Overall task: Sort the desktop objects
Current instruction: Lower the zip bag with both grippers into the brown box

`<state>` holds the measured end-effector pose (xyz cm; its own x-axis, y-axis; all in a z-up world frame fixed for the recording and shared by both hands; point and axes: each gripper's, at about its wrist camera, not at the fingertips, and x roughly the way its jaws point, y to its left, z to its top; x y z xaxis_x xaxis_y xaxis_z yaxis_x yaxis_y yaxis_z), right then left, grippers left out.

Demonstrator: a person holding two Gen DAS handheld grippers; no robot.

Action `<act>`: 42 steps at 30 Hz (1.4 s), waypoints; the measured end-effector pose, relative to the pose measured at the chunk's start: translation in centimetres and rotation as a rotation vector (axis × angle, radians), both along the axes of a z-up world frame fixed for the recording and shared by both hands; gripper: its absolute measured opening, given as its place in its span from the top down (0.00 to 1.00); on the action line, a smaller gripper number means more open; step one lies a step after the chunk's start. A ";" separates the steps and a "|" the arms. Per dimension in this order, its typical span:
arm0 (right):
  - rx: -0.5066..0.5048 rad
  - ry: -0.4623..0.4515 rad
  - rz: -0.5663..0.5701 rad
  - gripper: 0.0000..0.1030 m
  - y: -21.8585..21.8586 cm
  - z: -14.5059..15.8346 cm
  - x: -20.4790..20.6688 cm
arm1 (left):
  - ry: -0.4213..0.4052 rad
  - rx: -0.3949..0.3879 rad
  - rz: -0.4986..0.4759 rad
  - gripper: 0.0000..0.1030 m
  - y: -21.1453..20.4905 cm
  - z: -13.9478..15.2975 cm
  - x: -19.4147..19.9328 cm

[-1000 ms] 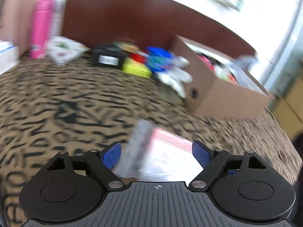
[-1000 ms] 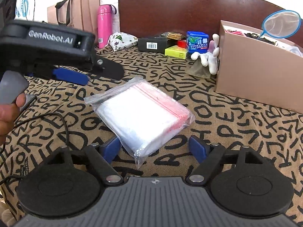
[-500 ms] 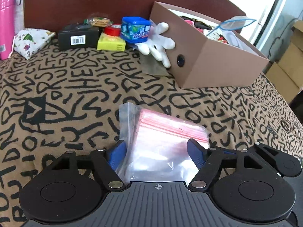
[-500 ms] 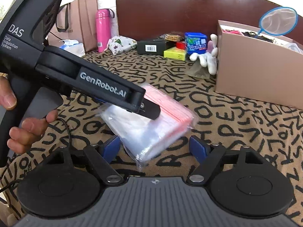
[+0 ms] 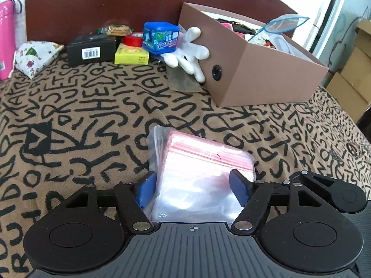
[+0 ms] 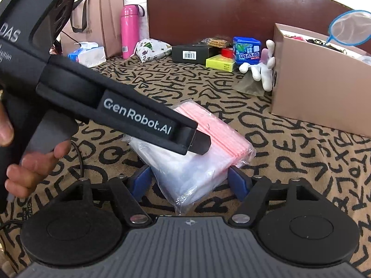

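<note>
The bench (image 5: pixel 97 106) is covered in a tan cloth printed with black scribbly letters, with a dark brown curved board behind it and a brown cardboard box (image 5: pixel 262 69) of odds and ends off to the right. Sitting in the middle is a clear plastic pack of red-striped zip bags (image 5: pixel 199 178), and both tools are on it at once. The left gripper (image 5: pixel 193 186) has its blue fingers (image 5: pixel 145 190) about halfway apart and closing, with the pack between them; the left pad looks right up against the plastic, the other one is at the pack's edge, can't say it's really pressing yet. The right gripper (image 6: pixel 190 184) is closing too, fingers (image 6: pixel 238 181) either side of the near corner of the same pack, with a bit of gap still showing. From the right camera you can read "GenRobot.AI" and "DAS" on the left tool's body, held by a hand (image 6: pixel 27 164). Further back: a black box (image 5: pixel 91 49) with a barcode sticker, a yellow box (image 5: pixel 131 54), a red tape roll (image 5: pixel 132 39), a blue tub (image 5: pixel 161 37) with print I can't read, a white glove (image 5: pixel 190 53), a pink bottle (image 6: pixel 129 31).
</note>
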<state>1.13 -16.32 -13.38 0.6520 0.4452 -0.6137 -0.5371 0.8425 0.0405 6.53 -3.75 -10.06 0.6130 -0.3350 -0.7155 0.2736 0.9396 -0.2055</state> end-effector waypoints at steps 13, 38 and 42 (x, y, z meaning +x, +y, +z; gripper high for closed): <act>0.031 -0.050 -0.043 0.38 -2.2 3.0 -3.0 | -0.083 -0.016 0.022 0.45 -1.8 3.6 -3.1; 0.096 -0.439 -0.111 0.38 -7.5 15.9 5.9 | -0.412 -0.135 0.030 0.45 -7.0 17.7 6.8; 0.081 -0.431 -0.132 0.38 -7.8 15.2 8.5 | -0.376 -0.167 0.025 0.45 -7.8 16.6 10.0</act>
<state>9.62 -24.16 1.80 0.8946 0.3766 -0.2403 -0.4077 0.9082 -0.0945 16.57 -11.54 6.57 0.8309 -0.4094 -0.3768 0.3364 0.9090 -0.2459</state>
